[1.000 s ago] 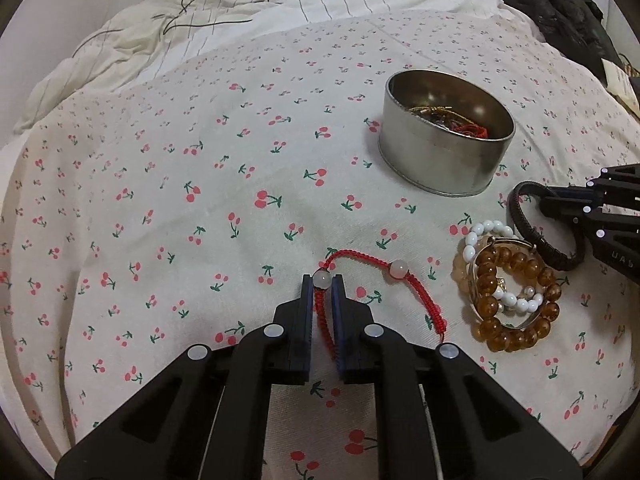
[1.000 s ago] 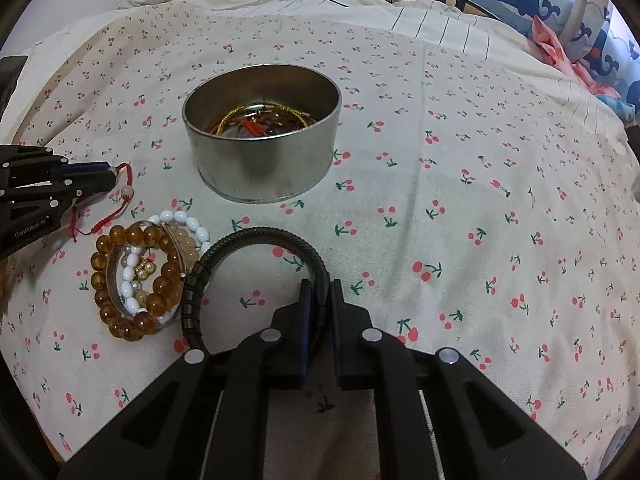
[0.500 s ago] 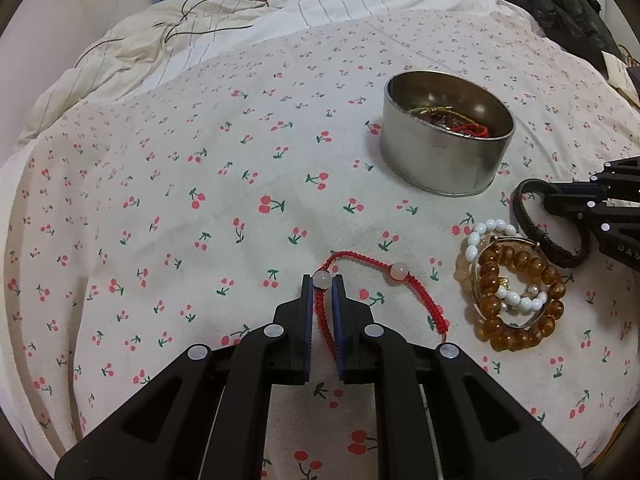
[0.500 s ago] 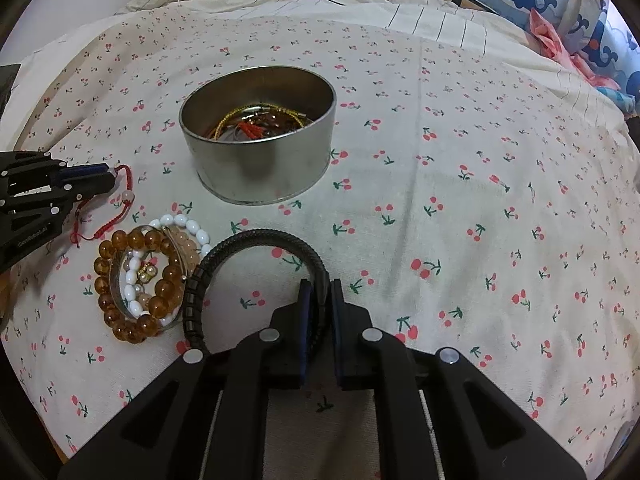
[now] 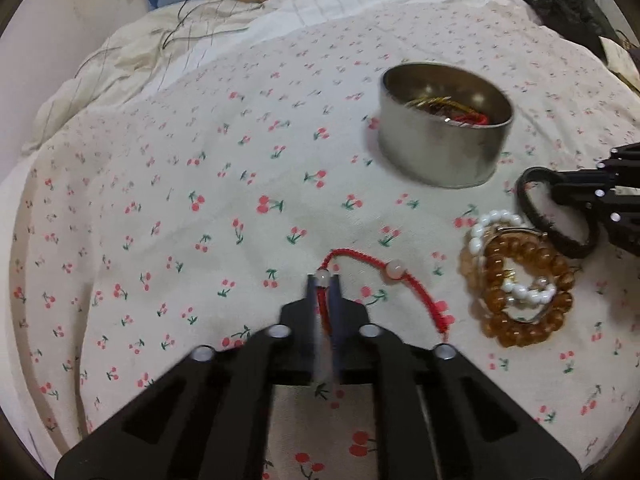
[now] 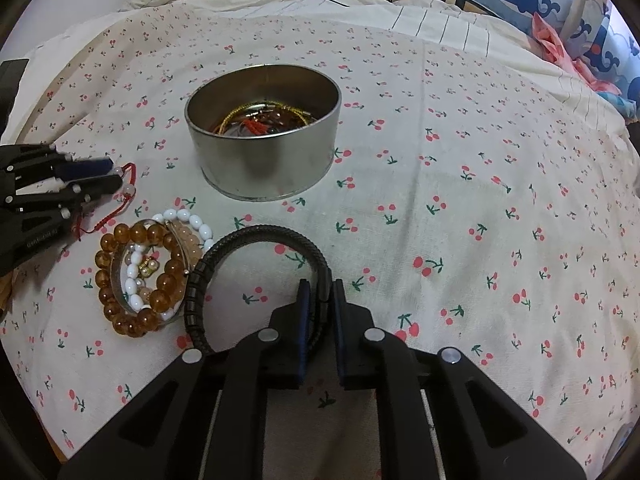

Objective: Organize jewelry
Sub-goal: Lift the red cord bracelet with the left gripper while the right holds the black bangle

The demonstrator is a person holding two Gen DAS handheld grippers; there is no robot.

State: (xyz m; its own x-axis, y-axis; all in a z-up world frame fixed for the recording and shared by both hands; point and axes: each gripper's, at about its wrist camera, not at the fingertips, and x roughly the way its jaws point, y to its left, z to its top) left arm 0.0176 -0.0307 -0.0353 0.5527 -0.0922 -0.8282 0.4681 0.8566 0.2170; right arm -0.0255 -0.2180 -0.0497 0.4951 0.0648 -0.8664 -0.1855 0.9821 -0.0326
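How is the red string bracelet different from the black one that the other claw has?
The red string bracelet is a thin cord carrying pale beads; the black bracelet is a thick ribbed band with none. The red one trails loosely, while the black one keeps a firm round hoop. Each is pinched by a gripper, left and right, beside the tin.

Small white lettering on left hand-held gripper [image 6: 110, 177] — too blurred to read

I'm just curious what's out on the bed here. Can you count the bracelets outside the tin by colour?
Red cord: 1, pinched in the left tool
Black braided: 1, between the fingers of the right tool
Amber beads: 1
White beads: 1
Pale peach beads: 1
Total: 5, not counting the tangle inside the tin.
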